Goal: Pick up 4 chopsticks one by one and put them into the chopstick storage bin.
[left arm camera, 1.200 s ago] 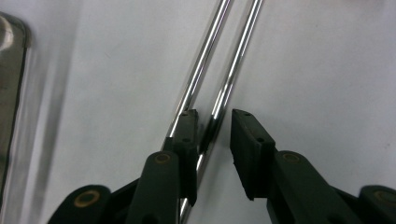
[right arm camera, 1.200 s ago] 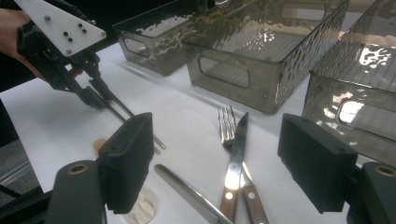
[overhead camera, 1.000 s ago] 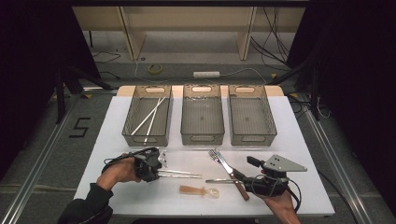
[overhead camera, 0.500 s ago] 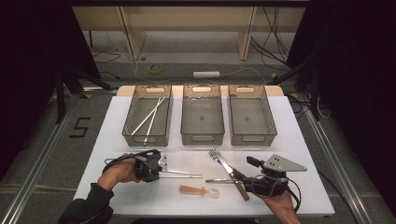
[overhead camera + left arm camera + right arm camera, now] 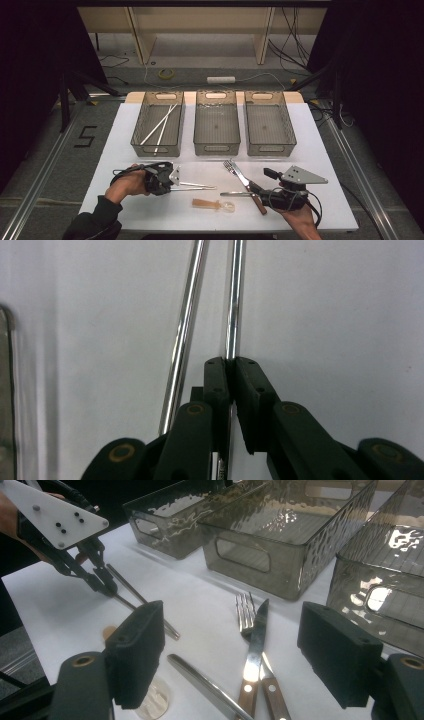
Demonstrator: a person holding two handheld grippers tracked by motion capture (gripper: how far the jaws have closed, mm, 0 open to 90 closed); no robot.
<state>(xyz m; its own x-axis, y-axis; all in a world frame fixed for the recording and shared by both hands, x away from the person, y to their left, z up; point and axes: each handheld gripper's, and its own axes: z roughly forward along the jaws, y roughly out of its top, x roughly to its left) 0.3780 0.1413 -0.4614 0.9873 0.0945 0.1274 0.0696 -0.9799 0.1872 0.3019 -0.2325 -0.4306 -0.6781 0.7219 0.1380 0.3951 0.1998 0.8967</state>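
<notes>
My left claw (image 5: 176,181) lay low on the white table (image 5: 320,150), on the near side of the left bin (image 5: 159,125). Its jaws had just been closing, and in the left gripper view they sat pressed on one shiny metal chopstick (image 5: 234,300). I pinched it near its end, I think so it would lift straight and not tip. The second metal chopstick (image 5: 184,325) lay just beside it on the table, free, leaning a little toward the first one.

The left bin already had two white chopsticks (image 5: 159,125) lying in it. I guess that is why I went for the metal ones: sticks go with sticks.

Nearer to me than the middle bin (image 5: 216,122), a see-through spoon (image 5: 212,204) lay flat on the table, with nothing touching it. The middle bin looked bare inside.

On my side of the right bin (image 5: 269,122), a fork (image 5: 234,167) and a knife (image 5: 248,184) with wooden handles lay crossed, one over the other. A plain metal handle (image 5: 207,686) lay by them; I could not tell what piece it was.

My right claw (image 5: 260,191) rested near those, pointing at them. Its jaws stood spread wide and held nothing. It waited, I think, while my left hand worked.
</notes>
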